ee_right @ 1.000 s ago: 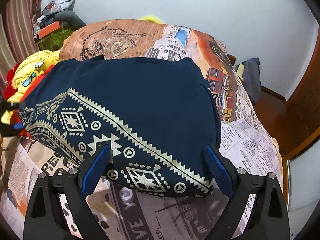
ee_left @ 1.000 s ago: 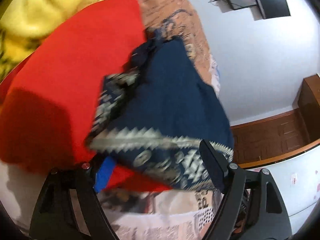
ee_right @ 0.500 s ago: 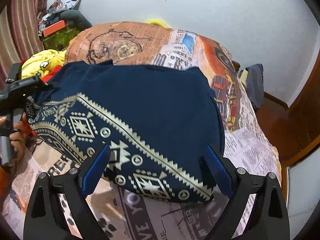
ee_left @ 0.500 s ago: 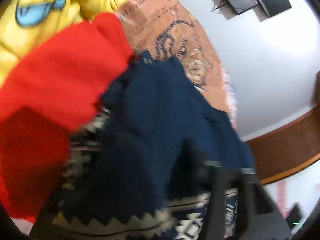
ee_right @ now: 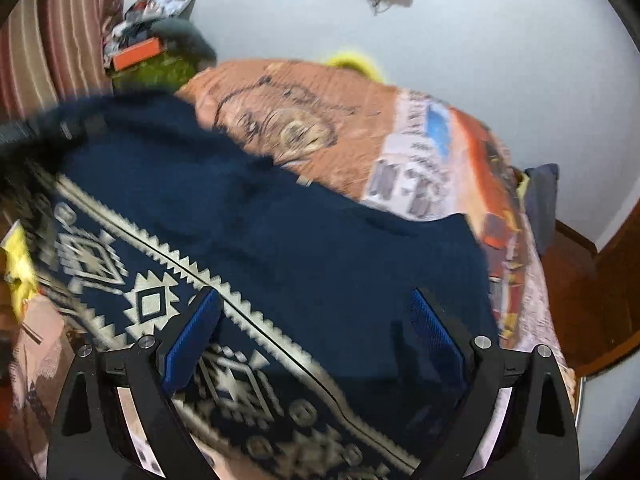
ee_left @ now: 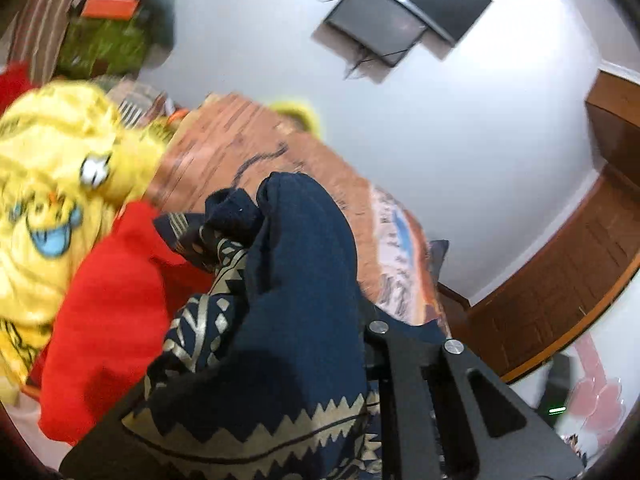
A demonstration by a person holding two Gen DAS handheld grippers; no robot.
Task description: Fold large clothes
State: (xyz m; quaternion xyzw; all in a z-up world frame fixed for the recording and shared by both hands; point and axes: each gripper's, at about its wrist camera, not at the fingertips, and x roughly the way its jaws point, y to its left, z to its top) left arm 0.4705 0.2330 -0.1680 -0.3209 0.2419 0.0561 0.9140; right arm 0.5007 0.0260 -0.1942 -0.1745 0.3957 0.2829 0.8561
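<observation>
One edge of the navy garment (ee_left: 296,280) is bunched between the closing left gripper (ee_left: 280,380) jaws; a shallow pinch may slip. Right gripper (ee_right: 316,344) jaws stand wide above the cloth, holding nothing.

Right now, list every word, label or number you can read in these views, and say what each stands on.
None can be read for certain.
Newspaper-print bedsheet: large headline letters, too blurred to read.
Orange box on the shelf: no legible label.
Yellow cartoon garment: a face only, no words.
Navy patterned garment: geometric motifs, no text.
</observation>
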